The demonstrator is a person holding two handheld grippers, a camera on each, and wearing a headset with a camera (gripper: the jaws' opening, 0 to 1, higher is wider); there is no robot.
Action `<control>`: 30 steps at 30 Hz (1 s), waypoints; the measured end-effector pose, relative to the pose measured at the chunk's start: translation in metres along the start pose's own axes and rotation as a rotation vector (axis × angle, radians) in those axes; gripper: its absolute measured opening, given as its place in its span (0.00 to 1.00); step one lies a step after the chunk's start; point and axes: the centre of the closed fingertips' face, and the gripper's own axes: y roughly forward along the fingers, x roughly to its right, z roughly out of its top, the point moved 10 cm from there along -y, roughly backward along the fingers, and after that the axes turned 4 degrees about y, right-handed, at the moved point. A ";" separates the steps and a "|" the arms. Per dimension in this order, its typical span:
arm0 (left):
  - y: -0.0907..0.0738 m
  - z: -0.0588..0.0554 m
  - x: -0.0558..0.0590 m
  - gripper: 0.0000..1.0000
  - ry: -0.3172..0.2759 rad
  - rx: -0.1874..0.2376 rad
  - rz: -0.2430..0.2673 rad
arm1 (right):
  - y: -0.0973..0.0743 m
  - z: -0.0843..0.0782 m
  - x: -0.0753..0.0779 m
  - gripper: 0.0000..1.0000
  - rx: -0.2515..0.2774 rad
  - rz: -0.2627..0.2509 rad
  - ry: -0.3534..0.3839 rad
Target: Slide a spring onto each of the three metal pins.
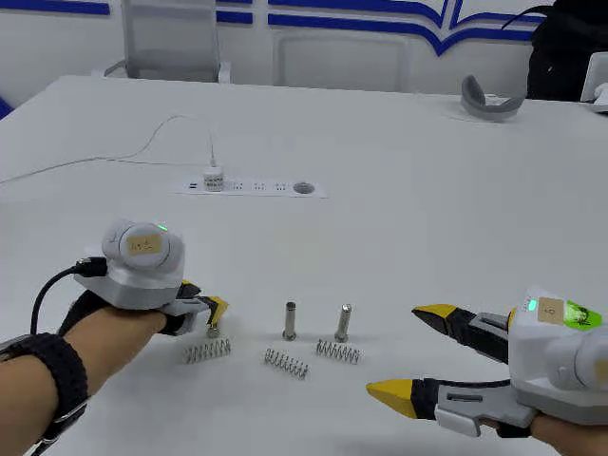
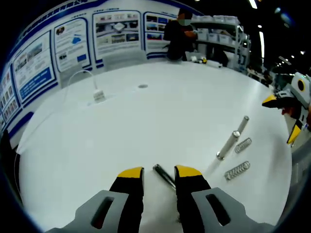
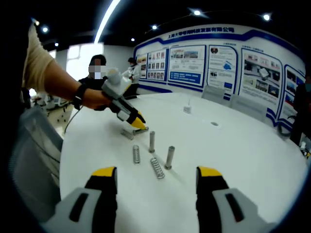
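I see my white worktop (image 1: 399, 218) carrying two upright metal pins (image 1: 290, 320) and three springs (image 1: 286, 363) near its front edge, and a power strip (image 1: 252, 186) mid-surface.

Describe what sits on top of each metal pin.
The middle pin and right pin carry nothing; three springs lie on the table. The left gripper hides the top of the left pin.

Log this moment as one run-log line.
left gripper: jaws around left pin, grip unclear | right gripper: open, empty, hovering | springs: three flat on table | pins: all three bare

An office meeting room: big white table (image 1: 399, 142) (power strip (image 1: 252, 186) on top), chairs (image 1: 171, 38), wall display boards (image 3: 228, 63)
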 end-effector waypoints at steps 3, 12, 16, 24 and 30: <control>0.004 -0.001 0.002 0.22 -0.006 -0.025 0.000 | 0.000 -0.001 0.001 0.67 -0.001 -0.003 0.005; 0.007 -0.001 0.007 0.16 0.019 -0.057 -0.013 | 0.000 -0.003 0.002 0.67 -0.007 -0.006 0.009; 0.007 -0.001 0.008 0.12 0.048 -0.069 -0.015 | 0.000 -0.003 0.001 0.67 -0.007 -0.006 0.009; 0.010 0.000 0.007 0.14 0.054 -0.094 -0.013 | -0.001 -0.004 0.001 0.67 -0.009 -0.009 0.012; 0.013 0.005 0.005 0.12 0.049 -0.123 -0.004 | -0.001 -0.005 0.001 0.66 -0.014 -0.007 0.011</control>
